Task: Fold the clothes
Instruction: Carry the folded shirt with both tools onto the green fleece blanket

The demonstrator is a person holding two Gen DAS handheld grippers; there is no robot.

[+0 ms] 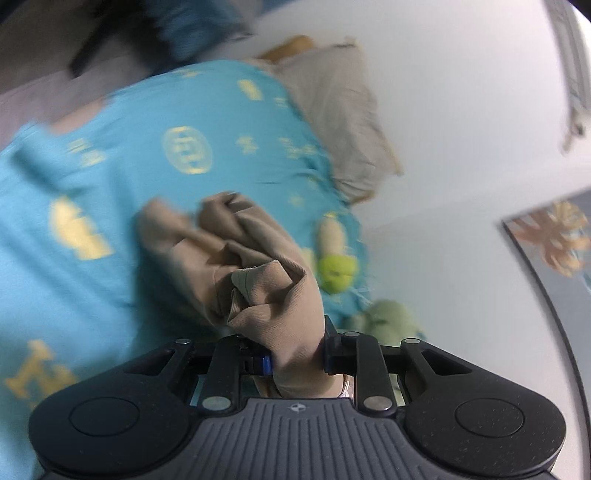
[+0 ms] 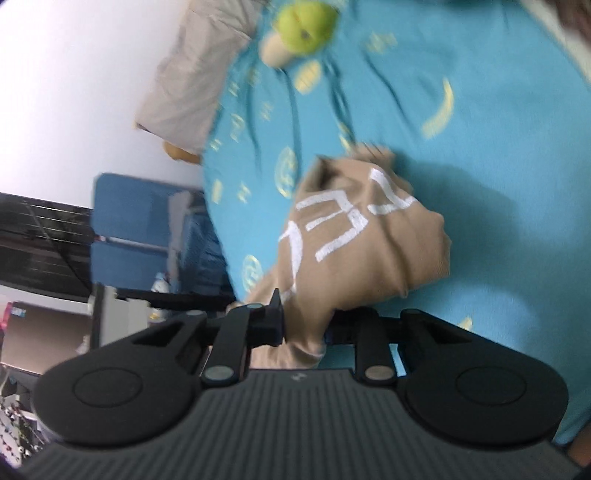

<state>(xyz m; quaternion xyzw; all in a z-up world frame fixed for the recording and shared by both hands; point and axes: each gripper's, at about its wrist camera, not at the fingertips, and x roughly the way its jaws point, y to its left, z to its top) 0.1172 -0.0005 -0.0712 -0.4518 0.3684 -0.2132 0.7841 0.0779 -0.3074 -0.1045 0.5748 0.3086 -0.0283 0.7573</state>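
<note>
**A:** Where's the shirt?

**B:** My left tool (image 1: pixel 295 360) and right tool (image 2: pixel 304 326) are both clamped on the tan shirt (image 2: pixel 354 236), bunched above the blue bed (image 1: pixel 147 122).

**A:** What could go wrong?

**B:** I think the thick bunch could slip out, or drop in a crooked heap. The green toy (image 2: pixel 304 26) is near too.

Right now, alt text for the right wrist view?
The right gripper is shut on a bunched tan garment with white lettering, held over a turquoise bedsheet with yellow prints. A green plush toy lies at the top, a beige pillow at upper left; the image is motion-blurred.
</note>
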